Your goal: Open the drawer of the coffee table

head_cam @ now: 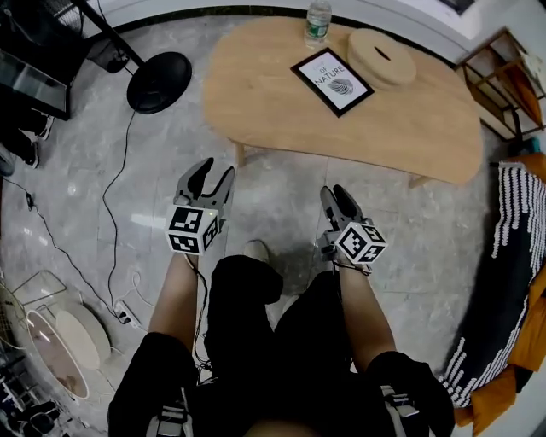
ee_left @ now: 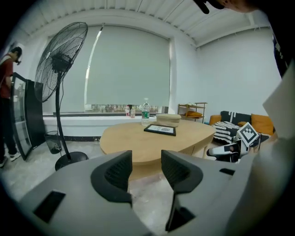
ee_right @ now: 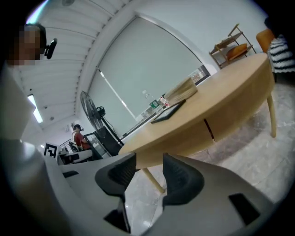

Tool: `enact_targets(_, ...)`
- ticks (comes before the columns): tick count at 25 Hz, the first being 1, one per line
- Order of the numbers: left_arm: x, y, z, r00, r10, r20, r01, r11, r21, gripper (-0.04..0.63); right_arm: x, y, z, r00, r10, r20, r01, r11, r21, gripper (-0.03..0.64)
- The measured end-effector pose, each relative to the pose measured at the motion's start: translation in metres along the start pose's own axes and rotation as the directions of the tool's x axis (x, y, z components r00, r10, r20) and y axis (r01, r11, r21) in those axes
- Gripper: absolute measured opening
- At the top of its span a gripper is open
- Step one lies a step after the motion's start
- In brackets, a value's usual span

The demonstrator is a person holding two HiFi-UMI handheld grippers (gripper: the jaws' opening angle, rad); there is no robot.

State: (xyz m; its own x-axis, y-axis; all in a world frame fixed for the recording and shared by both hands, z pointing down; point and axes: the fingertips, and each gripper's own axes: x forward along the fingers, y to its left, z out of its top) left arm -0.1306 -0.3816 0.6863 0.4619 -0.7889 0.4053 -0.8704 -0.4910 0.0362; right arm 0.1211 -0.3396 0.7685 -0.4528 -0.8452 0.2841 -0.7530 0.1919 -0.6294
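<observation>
The right gripper (ee_right: 149, 160) holds its jaws apart, with nothing between them. Beyond the jaws stands the coffee table (ee_right: 226, 103), tilted in the frame. A dark seam (ee_right: 209, 130) cuts its front edge. A framed picture (ee_right: 168, 111) and a round box (ee_right: 181, 91) lie on its top. A standing fan (ee_right: 90, 110) stands behind, at left.

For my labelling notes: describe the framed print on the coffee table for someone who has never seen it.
Find the wooden coffee table at the top of the head view. At its far edge stand a water bottle and a round tan box; the framed print lies just in front of them. It alone is flat and rectangular, black-framed around a white sheet.
</observation>
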Motion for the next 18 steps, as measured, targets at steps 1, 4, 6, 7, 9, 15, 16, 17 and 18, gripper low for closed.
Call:
enact_targets(1, 0.009, 0.0, -0.017, 1.0, 0.0, 0.011, 0.0, 1.0, 0.012, 0.206, 0.007, -0.016, -0.012, 1.0, 0.006, 0.019, -0.007, 1.0, 0.01, 0.195)
enact_targets(4, 0.026, 0.001, -0.059, 1.0, 0.003, 0.031, -0.004, 1.0, 0.026, 0.206, 0.02, -0.05, -0.04, 0.997, 0.034, 0.063, -0.035, 0.999, 0.014, 0.195)
enact_targets(6, 0.035, 0.006, -0.076, 0.999, 0.024, 0.036, -0.025, 0.999, 0.032, 0.206, 0.029, -0.062, -0.048, 0.995, 0.057, 0.087, -0.059, 0.998, 0.017, 0.195)
enact_targets(7, 0.038, 0.008, -0.08, 0.999, 0.035, 0.039, -0.036, 0.999, 0.032, 0.206, 0.033, -0.066, -0.05, 0.993, 0.067, 0.099, -0.069, 0.997, 0.023, 0.195)
enact_targets(9, 0.044, 0.01, -0.08, 0.997, 0.049, 0.058, -0.051, 0.998, 0.022, 0.206, 0.041, -0.074, -0.048, 0.989, 0.076, 0.125, -0.082, 0.996, 0.042, 0.196)
enact_targets(15, 0.056, 0.009, -0.082, 0.992, 0.098, 0.075, -0.092, 0.993, -0.079, 0.206, 0.049, -0.089, -0.044, 0.983, 0.079, 0.166, -0.103, 0.985, 0.142, 0.212)
enact_targets(16, 0.059, 0.007, -0.087, 0.992, 0.106, 0.072, -0.099, 0.99, -0.097, 0.206, 0.049, -0.094, -0.044, 0.983, 0.07, 0.169, -0.096, 0.984, 0.153, 0.212)
enact_targets(17, 0.062, 0.005, -0.094, 0.991, 0.114, 0.07, -0.106, 0.988, -0.114, 0.206, 0.048, -0.1, -0.044, 0.983, 0.06, 0.172, -0.088, 0.983, 0.163, 0.212)
enact_targets(18, 0.066, 0.004, -0.1, 0.99, 0.124, 0.07, -0.114, 0.985, -0.13, 0.206, 0.048, -0.105, -0.044, 0.983, 0.053, 0.178, -0.084, 0.981, 0.173, 0.216)
